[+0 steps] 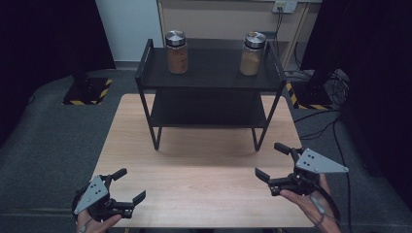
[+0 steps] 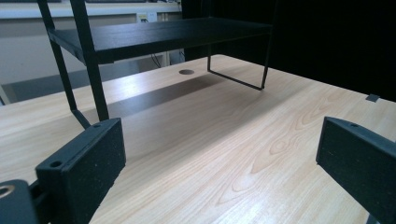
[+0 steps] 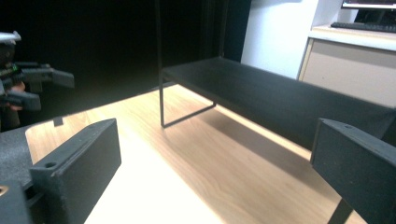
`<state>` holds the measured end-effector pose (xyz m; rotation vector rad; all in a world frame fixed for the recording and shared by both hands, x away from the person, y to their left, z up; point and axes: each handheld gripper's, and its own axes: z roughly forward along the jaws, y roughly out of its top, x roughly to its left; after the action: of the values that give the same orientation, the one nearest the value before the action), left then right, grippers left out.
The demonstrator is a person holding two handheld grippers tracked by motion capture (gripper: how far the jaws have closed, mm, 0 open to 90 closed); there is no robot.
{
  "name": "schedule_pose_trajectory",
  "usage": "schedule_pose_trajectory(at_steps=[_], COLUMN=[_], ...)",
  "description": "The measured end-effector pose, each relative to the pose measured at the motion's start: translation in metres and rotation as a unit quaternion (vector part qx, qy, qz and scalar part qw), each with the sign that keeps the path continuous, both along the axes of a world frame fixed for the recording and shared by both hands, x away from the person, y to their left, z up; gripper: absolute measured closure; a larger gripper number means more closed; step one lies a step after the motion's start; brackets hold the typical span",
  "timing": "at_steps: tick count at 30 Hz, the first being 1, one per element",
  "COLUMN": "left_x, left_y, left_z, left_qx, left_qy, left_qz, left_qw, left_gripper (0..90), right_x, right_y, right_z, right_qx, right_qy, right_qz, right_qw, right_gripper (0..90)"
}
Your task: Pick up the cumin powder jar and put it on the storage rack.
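Note:
A black two-tier shelf (image 1: 214,81) stands at the far half of the wooden table (image 1: 204,184). Its top tier carries two glass jars with metal lids: one with dark brown contents (image 1: 177,52) on the left and one with tan powder (image 1: 252,54) on the right. The lower tier looks bare. My left gripper (image 1: 131,184) hovers over the near left corner, open, nothing between its jaws (image 2: 219,154). My right gripper (image 1: 268,159) sits at the near right, open and empty too (image 3: 215,158). The left gripper (image 3: 49,88) also appears far off in the right gripper view.
Grey carpet surrounds the table. Stands with yellow-black striped bases (image 1: 87,91) flank the far side, and cables (image 1: 320,127) trail on the floor at the right. A small round hole (image 2: 186,72) marks the tabletop near the shelf.

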<state>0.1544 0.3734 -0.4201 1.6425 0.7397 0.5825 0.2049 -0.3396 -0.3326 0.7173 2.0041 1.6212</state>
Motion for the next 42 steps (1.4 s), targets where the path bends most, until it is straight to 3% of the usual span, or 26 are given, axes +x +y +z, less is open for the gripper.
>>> schedule_pose_trajectory(at_steps=[11,24,34,42], left_x=[-0.006,-0.014,-0.018,-0.019], left_y=[-0.001,0.000,0.001,0.001], left_z=[-0.002,-0.006,-0.010,-0.010], left_qx=[-0.006,-0.020,-0.033,-0.038], left_qy=[-0.020,-0.044,-0.059,-0.058], left_qz=[0.018,0.048,0.064,0.065], left_qw=[0.9996,0.9977,0.9957,0.9955], left_gripper=[0.1,0.0,0.1,0.1], right_x=[-0.015,-0.035,-0.044,-0.044], right_y=[-0.009,-0.019,-0.025,-0.026], right_z=[-0.037,-0.073,-0.084,-0.085], right_qx=[0.007,0.023,0.033,0.039], right_qy=[0.014,0.010,0.011,0.012], right_qz=[-0.024,-0.066,-0.084,-0.086], right_qw=[0.9996,0.9975,0.9959,0.9955], right_gripper=[1.6,1.9,1.9,1.9])
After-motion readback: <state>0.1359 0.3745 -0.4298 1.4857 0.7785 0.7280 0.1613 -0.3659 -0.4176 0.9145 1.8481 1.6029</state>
